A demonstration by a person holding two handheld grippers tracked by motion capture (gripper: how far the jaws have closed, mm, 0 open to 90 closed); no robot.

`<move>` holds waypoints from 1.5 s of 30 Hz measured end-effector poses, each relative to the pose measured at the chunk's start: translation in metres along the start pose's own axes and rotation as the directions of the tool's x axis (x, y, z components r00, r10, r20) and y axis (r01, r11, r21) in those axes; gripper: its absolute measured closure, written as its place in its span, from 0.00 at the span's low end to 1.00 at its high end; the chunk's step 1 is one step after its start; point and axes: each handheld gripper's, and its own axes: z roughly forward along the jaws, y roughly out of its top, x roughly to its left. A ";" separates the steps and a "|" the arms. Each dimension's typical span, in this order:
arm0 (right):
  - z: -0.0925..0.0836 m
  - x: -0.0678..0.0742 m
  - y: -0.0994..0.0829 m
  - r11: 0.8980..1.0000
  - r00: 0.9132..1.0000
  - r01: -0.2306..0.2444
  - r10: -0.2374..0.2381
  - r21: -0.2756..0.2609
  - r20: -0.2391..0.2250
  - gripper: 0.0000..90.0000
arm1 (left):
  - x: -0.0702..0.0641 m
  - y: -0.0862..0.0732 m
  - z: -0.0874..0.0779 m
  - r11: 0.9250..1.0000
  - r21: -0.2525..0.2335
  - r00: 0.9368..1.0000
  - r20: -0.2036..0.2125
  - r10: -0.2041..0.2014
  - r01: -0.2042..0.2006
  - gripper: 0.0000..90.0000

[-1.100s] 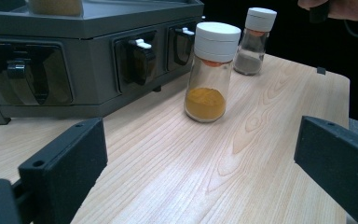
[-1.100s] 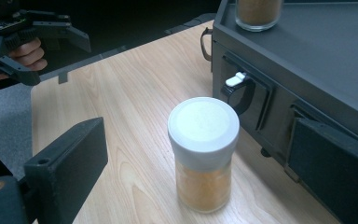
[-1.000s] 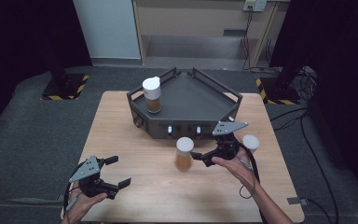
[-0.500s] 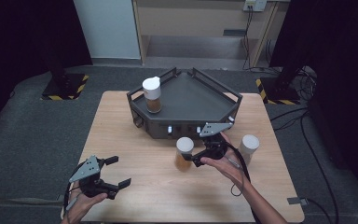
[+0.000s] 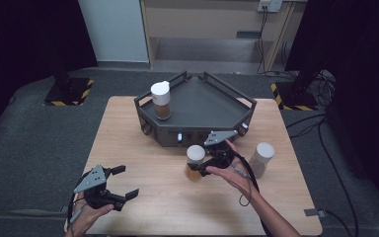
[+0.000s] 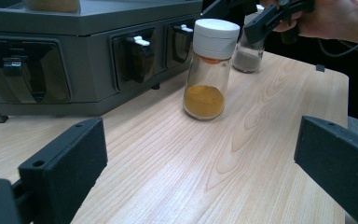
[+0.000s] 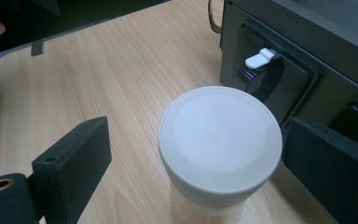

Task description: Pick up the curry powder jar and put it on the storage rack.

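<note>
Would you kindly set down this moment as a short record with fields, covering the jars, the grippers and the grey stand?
Work in hand: right gripper closing in on the orange-powder jar
Right jaws: just been closing, straddle the jar's white lid, gap on one side
Left gripper: open, holds nothing
Grey stand: carries a second orange-powder jar
Grey-powder jar: on the table

the right claw (image 5: 201, 167) slid left — jaws narrowing around the spice jar (image 5: 195, 161).
</note>
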 end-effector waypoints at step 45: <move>0.018 0.008 -0.006 0.999 0.998 0.029 -0.030 0.021 0.062 0.38 | 0.000 0.000 0.001 1.000 0.005 1.000 0.001 0.001 -0.001 0.01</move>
